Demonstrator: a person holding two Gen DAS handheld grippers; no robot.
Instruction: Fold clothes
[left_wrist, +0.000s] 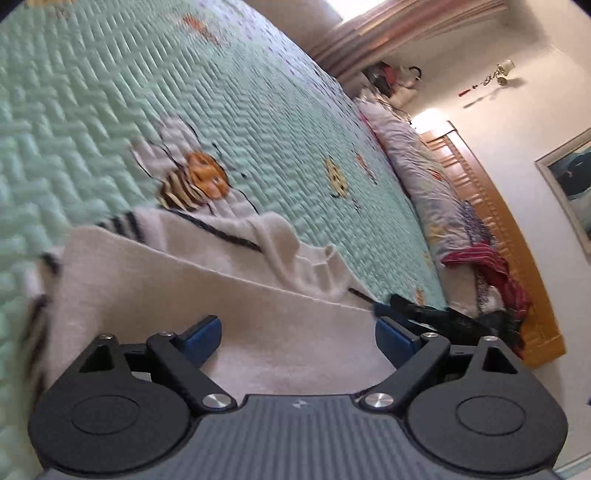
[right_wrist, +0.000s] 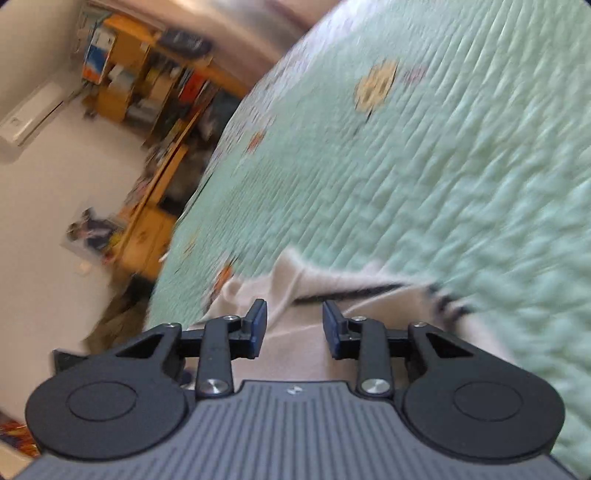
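Left wrist view: the left gripper (left_wrist: 297, 332) is hovering over a cream knit garment (left_wrist: 229, 325) with thin dark stripes, which is lying on a mint-green quilted bedspread (left_wrist: 110, 96) printed with bees. Its jaws are standing wide apart and are holding nothing; cream cloth is filling the gap below them. One panel of the garment is already lying doubled over, its straight folded edge running diagonally across the view toward the right gripper (left_wrist: 417, 314), whose dark tip is showing at that edge. A rumpled flap is lying past the fold line.

Right wrist view: the right gripper (right_wrist: 294, 323) is showing its jaws partly open, nothing between the pads, and is sitting above the same cream garment (right_wrist: 295, 354) near the bedspread's (right_wrist: 443, 166) side edge. Strong blur; whether the pads are touching cloth cannot be told.

Judgement: the step in hand is taking hold for the next fold. To do it well, each gripper should be pinching both layers right at the folded edge, well apart from each other, lifting together and keeping the cloth taut so the rumpled flap is not dragging under. A pillow (left_wrist: 417, 173) and red cloth (left_wrist: 487, 273) are lying at the headboard (left_wrist: 517, 236) end.
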